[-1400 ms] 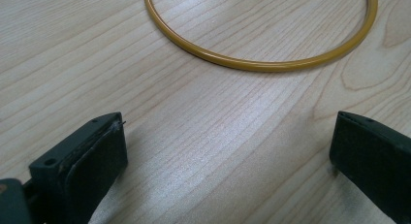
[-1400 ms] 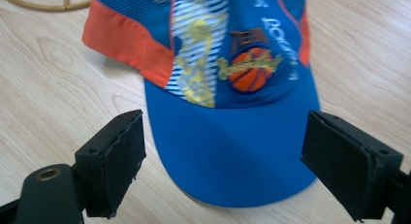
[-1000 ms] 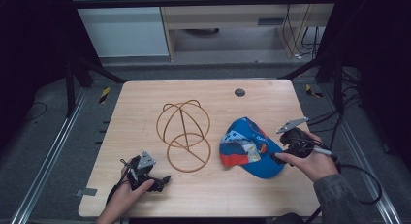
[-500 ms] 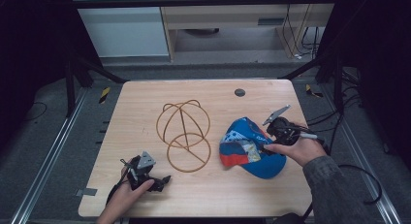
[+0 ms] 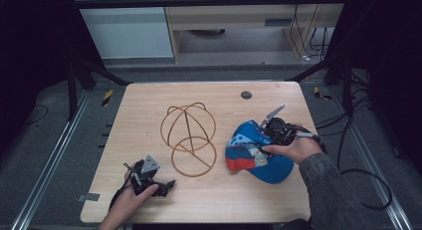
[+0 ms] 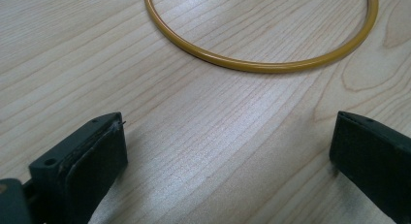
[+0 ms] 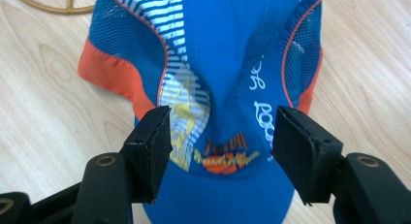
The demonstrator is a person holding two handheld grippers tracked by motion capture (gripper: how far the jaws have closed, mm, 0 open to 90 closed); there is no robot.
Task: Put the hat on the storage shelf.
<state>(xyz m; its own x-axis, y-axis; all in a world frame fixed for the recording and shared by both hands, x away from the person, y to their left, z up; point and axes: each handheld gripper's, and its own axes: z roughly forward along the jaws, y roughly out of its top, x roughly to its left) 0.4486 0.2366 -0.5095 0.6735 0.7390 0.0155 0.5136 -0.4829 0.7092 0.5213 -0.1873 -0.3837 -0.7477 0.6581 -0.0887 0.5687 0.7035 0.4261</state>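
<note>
A blue cap [image 5: 251, 153] with orange trim and striped panels lies on the right half of the wooden table [image 5: 144, 110]. My right gripper [image 5: 264, 136] hovers over its crown, jaws open on either side of a fold in the fabric. In the right gripper view the cap [image 7: 223, 49] spreads out beyond the right gripper [image 7: 223, 127], with the brim nearest the camera. A golden wire hat frame [image 5: 188, 138] stands at the table's middle. My left gripper [image 5: 161, 180] rests near the front left edge, open; in the left gripper view the frame's base ring [image 6: 261, 64] lies ahead of the left gripper [image 6: 228, 136].
A small dark round disc [image 5: 246, 95] sits near the table's far edge. Cables [image 5: 358, 175] trail off the right side onto the floor. Metal rails [image 5: 54, 155] run along both sides of the table. A bit of the wire frame [image 7: 48, 9] shows beyond the cap.
My right gripper has moved left from the table's right edge onto the cap's crown. The left gripper has stayed where it was.
</note>
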